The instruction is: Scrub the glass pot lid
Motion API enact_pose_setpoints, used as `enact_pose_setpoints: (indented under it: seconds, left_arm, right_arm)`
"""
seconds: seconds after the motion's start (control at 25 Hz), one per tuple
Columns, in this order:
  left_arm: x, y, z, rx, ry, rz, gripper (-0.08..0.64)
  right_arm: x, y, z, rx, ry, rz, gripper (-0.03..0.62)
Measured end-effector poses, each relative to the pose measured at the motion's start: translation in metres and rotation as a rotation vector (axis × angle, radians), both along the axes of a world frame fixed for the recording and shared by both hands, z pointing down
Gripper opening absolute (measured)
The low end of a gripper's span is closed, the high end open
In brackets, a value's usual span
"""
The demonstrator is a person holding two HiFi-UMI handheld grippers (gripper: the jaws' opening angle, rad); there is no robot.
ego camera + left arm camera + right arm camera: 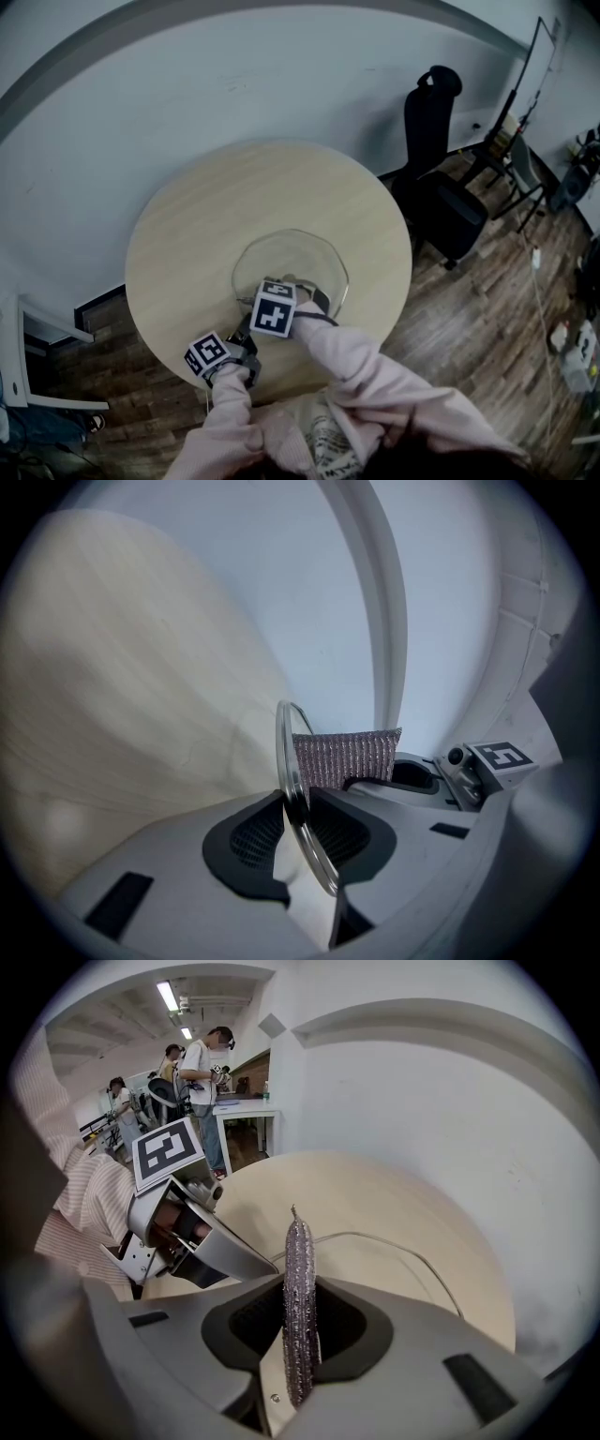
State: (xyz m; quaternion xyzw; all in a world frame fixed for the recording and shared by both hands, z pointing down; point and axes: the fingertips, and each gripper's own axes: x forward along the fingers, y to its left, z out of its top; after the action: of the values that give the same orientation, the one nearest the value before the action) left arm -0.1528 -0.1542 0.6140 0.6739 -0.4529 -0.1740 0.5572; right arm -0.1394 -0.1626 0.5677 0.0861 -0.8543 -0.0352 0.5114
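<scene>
Lid [292, 251] sits rim-clamped in left tongs [298, 808] near table [211, 211] edge.

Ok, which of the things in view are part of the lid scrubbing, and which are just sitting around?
Part of the job:
- glass lid, gripped by its rim in the left claw
- scrub pad, gripped in the right claw
- round table under the lid

Just sitting around:
- black office chair
- folding chair
- people in the background
</scene>
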Motion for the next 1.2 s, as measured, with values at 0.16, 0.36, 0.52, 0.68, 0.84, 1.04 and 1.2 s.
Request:
enact_pose_setpoints:
  seconds: [0.16, 0.36, 0.52, 0.68, 0.84, 1.04, 1.2]
  left_arm:
    - [0.0, 0.0, 0.001, 0.0, 0.003, 0.005, 0.094]
    - [-0.002, -0.001, 0.0, 0.002, -0.002, 0.012, 0.094]
    - [-0.001, -0.001, 0.001, 0.003, -0.008, 0.022, 0.095]
    - [0.002, -0.001, 0.0, 0.003, -0.012, 0.03, 0.097]
    - [0.001, 0.0, 0.001, 0.001, -0.017, 0.038, 0.097]
    - [0.005, 0.001, 0.001, 0.003, -0.037, 0.066, 0.098]
    - [0.004, 0.001, 0.001, 0.002, -0.044, 0.087, 0.101]
  right_arm:
    - [-0.001, 0.003, -0.001, 0.003, 0.005, 0.0, 0.077]
    - [-0.006, 0.012, -0.003, -0.014, 0.0, -0.009, 0.077]
    - [-0.006, 0.017, -0.002, -0.02, 0.005, -0.007, 0.077]
    - [-0.003, 0.017, -0.004, -0.028, -0.004, 0.013, 0.077]
    - [-0.004, 0.017, -0.008, -0.037, -0.021, 0.026, 0.077]
    - [0.004, 0.005, -0.017, -0.024, -0.053, 0.068, 0.077]
    - [0.02, -0.022, -0.028, 0.016, -0.081, 0.138, 0.077]
